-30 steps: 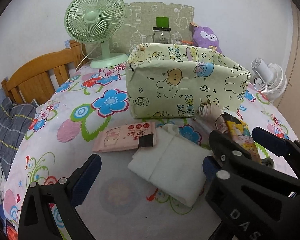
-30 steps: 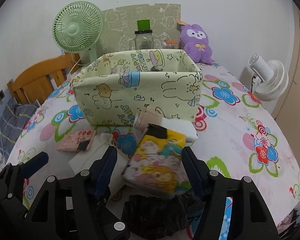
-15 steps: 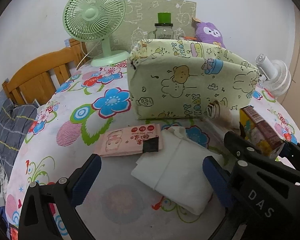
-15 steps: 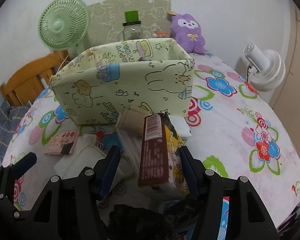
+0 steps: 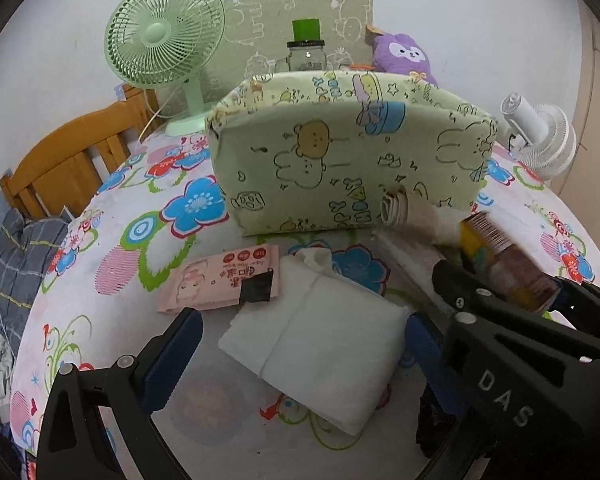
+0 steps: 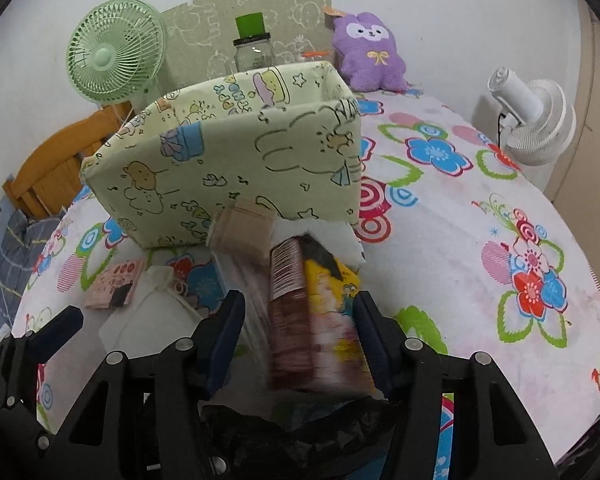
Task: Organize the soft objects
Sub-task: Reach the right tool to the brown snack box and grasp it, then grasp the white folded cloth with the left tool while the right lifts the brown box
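Right gripper [image 6: 300, 336] has been closing on the yellow pack [image 6: 328, 320], one pad maybe not touching yet. Squeeze gently & lift straight to the box [image 6: 228, 168]. Left gripper [image 5: 300, 352] is wide, empty, over the white pack [image 5: 320, 344].

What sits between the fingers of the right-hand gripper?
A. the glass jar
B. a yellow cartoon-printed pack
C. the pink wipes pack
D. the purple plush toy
B: the yellow pack stands on edge between the right gripper's closing fingers, while the plush, jar and pink pack lie elsewhere.
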Demonstrator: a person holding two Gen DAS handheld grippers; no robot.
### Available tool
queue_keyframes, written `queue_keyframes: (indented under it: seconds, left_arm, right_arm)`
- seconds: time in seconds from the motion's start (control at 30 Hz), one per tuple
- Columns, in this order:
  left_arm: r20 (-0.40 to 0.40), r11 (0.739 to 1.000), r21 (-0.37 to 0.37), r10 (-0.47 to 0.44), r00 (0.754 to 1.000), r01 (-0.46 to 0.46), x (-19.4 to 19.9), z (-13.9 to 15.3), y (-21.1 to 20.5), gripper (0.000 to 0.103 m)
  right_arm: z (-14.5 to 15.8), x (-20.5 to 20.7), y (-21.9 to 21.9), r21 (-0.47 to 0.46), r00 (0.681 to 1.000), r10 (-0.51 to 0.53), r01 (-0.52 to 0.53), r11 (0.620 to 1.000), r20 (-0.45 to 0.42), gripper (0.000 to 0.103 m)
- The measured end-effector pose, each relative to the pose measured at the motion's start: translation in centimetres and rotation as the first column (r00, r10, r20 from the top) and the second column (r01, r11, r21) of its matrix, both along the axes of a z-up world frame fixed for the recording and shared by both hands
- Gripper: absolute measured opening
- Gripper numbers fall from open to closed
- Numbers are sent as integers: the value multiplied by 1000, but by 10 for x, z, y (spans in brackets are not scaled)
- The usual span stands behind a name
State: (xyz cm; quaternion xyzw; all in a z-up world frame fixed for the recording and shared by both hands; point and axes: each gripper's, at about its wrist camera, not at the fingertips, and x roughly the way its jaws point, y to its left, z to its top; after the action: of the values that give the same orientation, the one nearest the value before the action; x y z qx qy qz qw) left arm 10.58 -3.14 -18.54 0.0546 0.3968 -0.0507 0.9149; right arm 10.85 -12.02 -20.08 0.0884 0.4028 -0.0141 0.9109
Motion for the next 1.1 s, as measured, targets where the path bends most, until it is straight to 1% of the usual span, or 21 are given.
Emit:
queue_keyframes:
  seconds: [0.1, 0.2, 0.27, 0.33, 0.4, 0.47, 0.5, 0.57, 0.6, 0.67, 0.7, 0.77, 0.87, 0.97, 1.1]
  left_arm:
    - [-24, 1000, -11, -8, 1000, 7, 3, -6, -3, 102]
    - [-41, 1000, -13, -9, 999, 8, 5, -11, -6, 102]
    - [-56, 1000, -24, -9, 998, 8, 6, -12, -6, 102]
    - [-70, 1000, -29, -10, 997, 8, 8, -13, -5, 102]
    - [-71, 999, -31, -11, 997, 9, 8, -13, -5, 98]
    - [-66, 999, -30, -16, 998, 15, 6, -12, -7, 89]
    - [-65, 999, -31, -20, 998, 18, 5, -11, -8, 88]
    - [-61, 999, -30, -29, 998, 27, 3, -10, -9, 79]
    - [-60, 999, -31, -32, 998, 30, 3, -9, -10, 77]
    - [-59, 999, -26, -34, 998, 32, 1, -8, -11, 66]
    - [-57, 999, -22, -32, 998, 31, 0, -8, -11, 64]
    - [-55, 999, -15, -31, 998, 30, -1, -7, -12, 54]
    - [-60, 999, -25, -33, 998, 32, -1, -5, -11, 46]
    - [-57, 998, -38, -43, 997, 41, -4, -1, -11, 42]
    - [-29, 998, -38, -57, 998, 56, -10, 9, -15, 40]
  right_arm:
    - [-3, 0, -4, 34, 1000, 0, 0, 999, 0, 59]
    - [-1, -2, -5, 38, 1000, 0, -1, 999, 11, 47]
    - [-1, -3, -7, 46, 1000, -4, 3, 999, 18, 43]
    - [-1, -3, -9, 60, 1000, -7, 6, 998, 20, 42]
    - [0, -3, -9, 62, 1000, -11, 9, 998, 22, 41]
    - [1, -4, -9, 58, 1000, -11, 10, 998, 25, 38]
    - [2, -5, -10, 60, 1000, -11, 9, 998, 28, 38]
    - [4, -6, -11, 68, 999, -12, 9, 998, 33, 35]
    - [5, -6, -11, 71, 999, -12, 9, 997, 34, 34]
    - [5, -6, -11, 74, 999, -12, 9, 997, 34, 33]
    - [6, -7, -11, 77, 999, -11, 9, 997, 34, 33]
    - [8, -8, -11, 81, 999, -12, 8, 997, 40, 32]
    - [13, -11, -10, 78, 999, -12, 8, 997, 53, 32]
    - [17, -13, -10, 77, 998, -8, 3, 997, 64, 32]
    - [22, -15, -9, 78, 997, 3, -8, 997, 71, 32]
